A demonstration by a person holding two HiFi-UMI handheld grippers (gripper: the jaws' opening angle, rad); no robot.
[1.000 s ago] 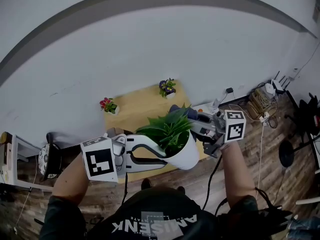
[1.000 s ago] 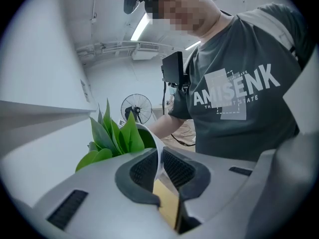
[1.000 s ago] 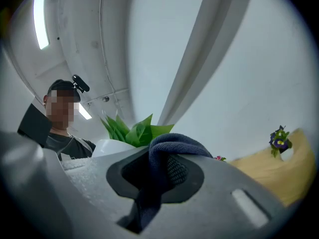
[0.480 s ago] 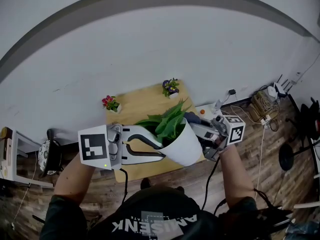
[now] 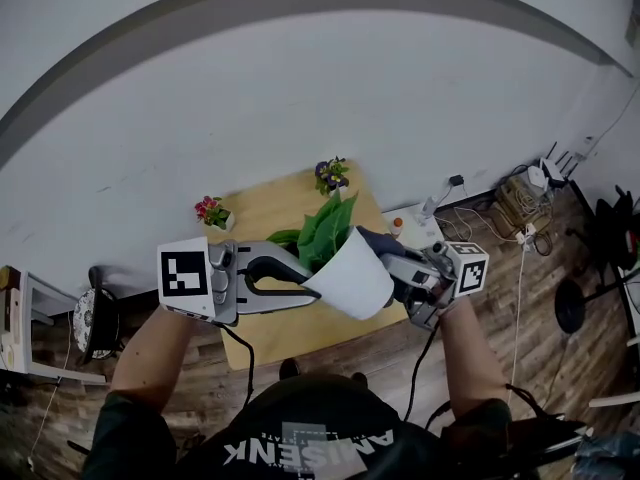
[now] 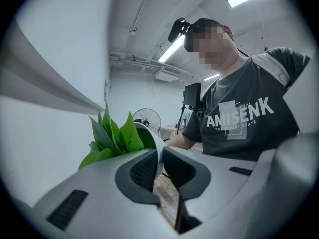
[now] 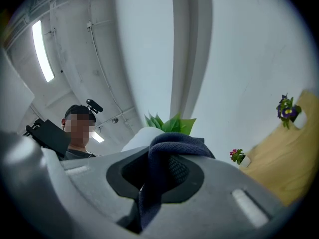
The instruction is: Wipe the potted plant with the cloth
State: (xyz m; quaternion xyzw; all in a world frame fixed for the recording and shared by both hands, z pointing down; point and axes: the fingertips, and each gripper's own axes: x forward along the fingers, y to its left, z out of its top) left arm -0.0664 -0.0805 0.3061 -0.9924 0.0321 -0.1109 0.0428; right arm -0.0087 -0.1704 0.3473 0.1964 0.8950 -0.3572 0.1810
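A green leafy plant (image 5: 325, 230) grows in a white pot (image 5: 350, 283), which hangs tilted above the table with its mouth turned toward the wall. My left gripper (image 5: 308, 286) is shut on the pot's rim (image 6: 158, 156), one jaw inside by the leaves (image 6: 112, 136) and one outside. My right gripper (image 5: 385, 268) is shut on a dark blue cloth (image 5: 375, 240). The cloth (image 7: 172, 151) bulges out between the jaws and lies against the pot's right side (image 7: 142, 136). Whether it presses on the leaves I cannot tell.
A wooden table (image 5: 265, 218) stands against the white wall below the pot. It bears a small red-flowered pot (image 5: 212, 211) and a purple-flowered one (image 5: 332, 175). Cables and plugs (image 5: 520, 203) lie on the wooden floor at the right. A fan (image 5: 90, 318) stands at the left.
The pot has tipped further over, its mouth swinging away from me toward the wall. The left gripper rolled with it. The right gripper with the cloth sank lower along the pot's side.
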